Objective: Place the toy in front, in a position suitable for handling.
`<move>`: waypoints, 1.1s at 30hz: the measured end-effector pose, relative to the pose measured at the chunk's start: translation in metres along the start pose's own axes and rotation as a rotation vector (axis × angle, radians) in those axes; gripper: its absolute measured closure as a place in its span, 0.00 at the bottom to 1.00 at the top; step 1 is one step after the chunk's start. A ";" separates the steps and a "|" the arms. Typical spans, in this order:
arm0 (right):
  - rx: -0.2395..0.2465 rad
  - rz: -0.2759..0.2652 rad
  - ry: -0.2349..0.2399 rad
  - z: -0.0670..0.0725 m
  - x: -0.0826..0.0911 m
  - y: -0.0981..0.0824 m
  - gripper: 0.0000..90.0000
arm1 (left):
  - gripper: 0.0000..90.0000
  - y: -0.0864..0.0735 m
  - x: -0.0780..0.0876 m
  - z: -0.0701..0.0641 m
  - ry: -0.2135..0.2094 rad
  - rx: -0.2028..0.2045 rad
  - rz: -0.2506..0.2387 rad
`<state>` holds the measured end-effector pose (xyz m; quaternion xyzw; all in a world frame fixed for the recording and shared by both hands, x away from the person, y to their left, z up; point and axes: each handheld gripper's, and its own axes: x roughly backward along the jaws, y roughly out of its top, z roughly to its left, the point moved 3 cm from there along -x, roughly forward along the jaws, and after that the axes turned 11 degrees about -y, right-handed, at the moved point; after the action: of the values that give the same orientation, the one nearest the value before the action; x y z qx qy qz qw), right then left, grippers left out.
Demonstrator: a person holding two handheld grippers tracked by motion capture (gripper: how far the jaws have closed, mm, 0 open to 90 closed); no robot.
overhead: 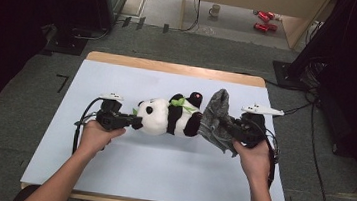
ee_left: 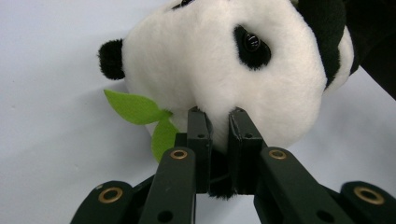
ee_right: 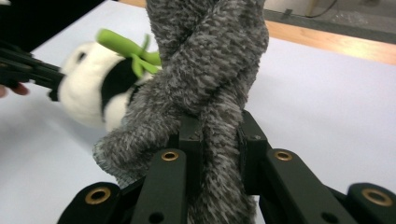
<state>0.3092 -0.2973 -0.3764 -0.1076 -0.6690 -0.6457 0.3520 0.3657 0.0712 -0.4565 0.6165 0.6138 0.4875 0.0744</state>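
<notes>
We see the left gripper point(ee_left: 218, 122) drawn nearly closed, its two black jaws pinching a fold of white plush on the face of the panda toy point(ee_left: 224, 70). Only a narrow slot stays between the jaws, and the fur fills it. Just to the left of that gripper's tips a green felt leaf point(ee_left: 140, 112) sticks out from under the panda's chin, and past the tips we see one black eye and one black ear.

From above, the left gripper point(overhead: 136, 122) meets the panda toy point(overhead: 167, 115) at its head end, and the toy stretches away from it toward the other hand, lying on the white bench point(overhead: 159, 169).

The right gripper point(ee_right: 219, 133) is clamped on a grey fuzzy sock point(ee_right: 210, 79). Its jaws stand somewhat apart, with the twisted cloth bunched thick between them and spilling out over the left jaw. Beyond that gripper's tips the sock rises and wraps toward the panda toy point(ee_right: 91, 91), whose green leaves show just behind the cloth.

In the high view the right gripper point(overhead: 224, 128) holds the sock point(overhead: 215, 114) right at the panda's feet end, and sock and toy touch there.

We can read no label, brand or writing on the toy, the sock or either gripper.
</notes>
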 end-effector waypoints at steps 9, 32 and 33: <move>0.059 -0.024 0.090 0.035 0.003 0.008 0.86 | 0.92 -0.001 0.002 -0.007 -0.062 0.031 0.015; 0.152 0.077 0.131 0.072 -0.061 -0.020 0.86 | 0.86 -0.002 0.010 -0.003 0.000 -0.005 -0.065; 0.152 0.075 0.129 0.072 -0.062 -0.019 0.86 | 0.83 -0.002 0.011 -0.002 0.006 -0.014 -0.072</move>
<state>0.3189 -0.2130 -0.4230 -0.0639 -0.6874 -0.5852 0.4254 0.3602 0.0796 -0.4507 0.5920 0.6324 0.4907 0.0942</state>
